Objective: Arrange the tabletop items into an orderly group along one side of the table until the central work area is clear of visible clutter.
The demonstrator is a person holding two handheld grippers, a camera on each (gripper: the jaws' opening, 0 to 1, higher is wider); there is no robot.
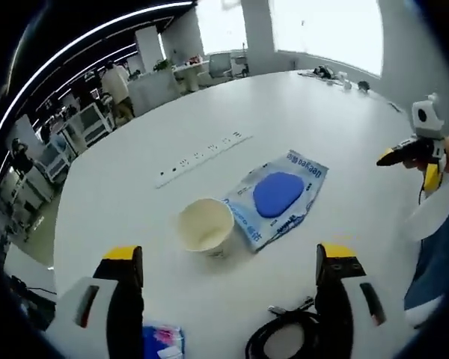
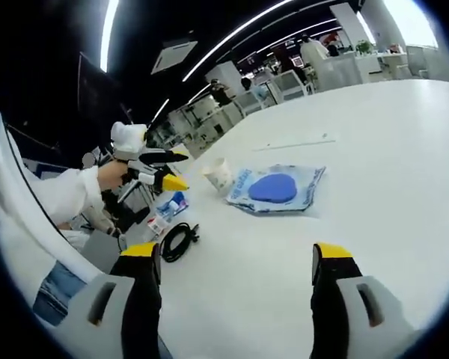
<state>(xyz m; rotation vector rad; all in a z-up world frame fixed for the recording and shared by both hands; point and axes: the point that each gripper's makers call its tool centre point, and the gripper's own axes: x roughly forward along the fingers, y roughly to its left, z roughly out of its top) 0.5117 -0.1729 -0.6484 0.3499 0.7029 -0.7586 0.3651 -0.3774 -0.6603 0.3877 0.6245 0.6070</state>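
Left hand-held gripper [image 1: 228,280], jaws apart and empty, is nearer: paper cup [image 1: 206,226] sits just ahead, blue packet [image 1: 278,197] beyond it to the right, long axis diagonal; right hand-held gripper [image 2: 236,288], probably also empty, jaws apart, hangs well back.

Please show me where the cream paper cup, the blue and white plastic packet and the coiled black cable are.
Cream paper cup [image 1: 205,226]: left gripper view, on its inner wall.
Blue and white plastic packet [image 1: 278,194]: left gripper view, on its blue oval.
Coiled black cable [image 2: 177,241]: right gripper view, on the coil.
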